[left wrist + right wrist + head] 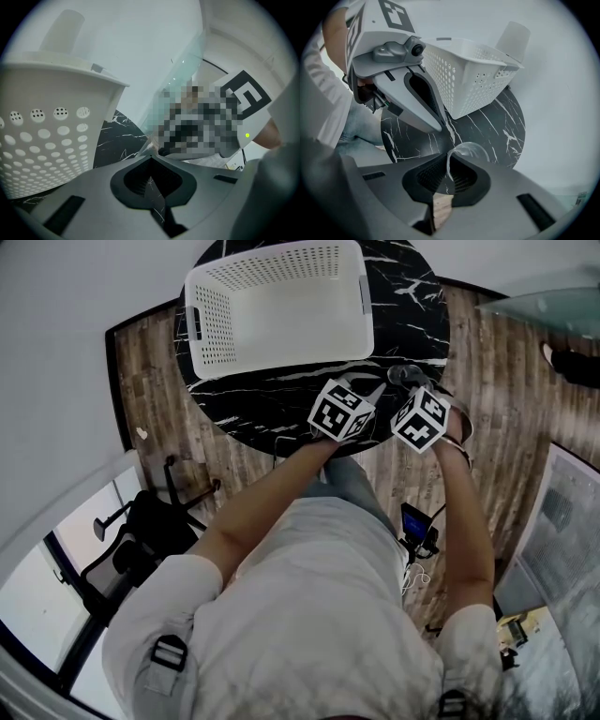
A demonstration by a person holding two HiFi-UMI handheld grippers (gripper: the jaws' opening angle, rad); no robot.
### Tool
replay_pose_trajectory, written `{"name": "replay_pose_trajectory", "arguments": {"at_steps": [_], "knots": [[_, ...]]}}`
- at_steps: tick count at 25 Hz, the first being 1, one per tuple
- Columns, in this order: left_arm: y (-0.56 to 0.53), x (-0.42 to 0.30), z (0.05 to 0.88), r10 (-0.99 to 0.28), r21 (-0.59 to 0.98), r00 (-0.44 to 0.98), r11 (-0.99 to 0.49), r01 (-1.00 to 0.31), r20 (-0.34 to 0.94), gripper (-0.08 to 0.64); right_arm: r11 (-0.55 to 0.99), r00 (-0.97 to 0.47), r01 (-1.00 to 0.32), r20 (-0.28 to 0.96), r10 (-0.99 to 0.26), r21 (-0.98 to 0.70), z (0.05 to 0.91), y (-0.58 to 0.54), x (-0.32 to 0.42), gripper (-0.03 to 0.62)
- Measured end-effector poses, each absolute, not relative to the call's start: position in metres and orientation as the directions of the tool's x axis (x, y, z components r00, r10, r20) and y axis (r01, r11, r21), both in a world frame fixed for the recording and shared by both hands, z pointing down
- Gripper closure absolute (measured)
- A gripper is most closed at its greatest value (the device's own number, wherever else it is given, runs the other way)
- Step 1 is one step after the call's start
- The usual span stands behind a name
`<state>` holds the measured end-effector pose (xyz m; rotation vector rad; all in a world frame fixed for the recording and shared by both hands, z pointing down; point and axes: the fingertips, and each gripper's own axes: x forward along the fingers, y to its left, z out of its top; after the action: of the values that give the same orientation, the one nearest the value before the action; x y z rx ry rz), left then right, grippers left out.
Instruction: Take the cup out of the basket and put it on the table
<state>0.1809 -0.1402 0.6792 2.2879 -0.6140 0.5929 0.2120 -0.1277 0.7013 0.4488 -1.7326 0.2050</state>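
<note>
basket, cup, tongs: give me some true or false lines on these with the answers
1. The basket holds the cup. False: it is empty, and the clear cup is outside it.
2. The right tongs are shut on the cup's wall. True.
3. The left tongs grip the basket. False: they are shut on nothing, apart from it.
4. The table is black with white veins. True.
</note>
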Motion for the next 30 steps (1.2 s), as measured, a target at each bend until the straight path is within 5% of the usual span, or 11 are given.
{"name": "replay_pose_trajectory", "arguments": {"at_steps": [30], "knots": [[-0.144,0.182,0.7,-0.246,0.519,0.774,-0.62,-0.589,0.584,0.554,0.919,-0.142,-0.381,0.976,-0.166,0.101,0.719,-0.131,0.211,0.568]]}}
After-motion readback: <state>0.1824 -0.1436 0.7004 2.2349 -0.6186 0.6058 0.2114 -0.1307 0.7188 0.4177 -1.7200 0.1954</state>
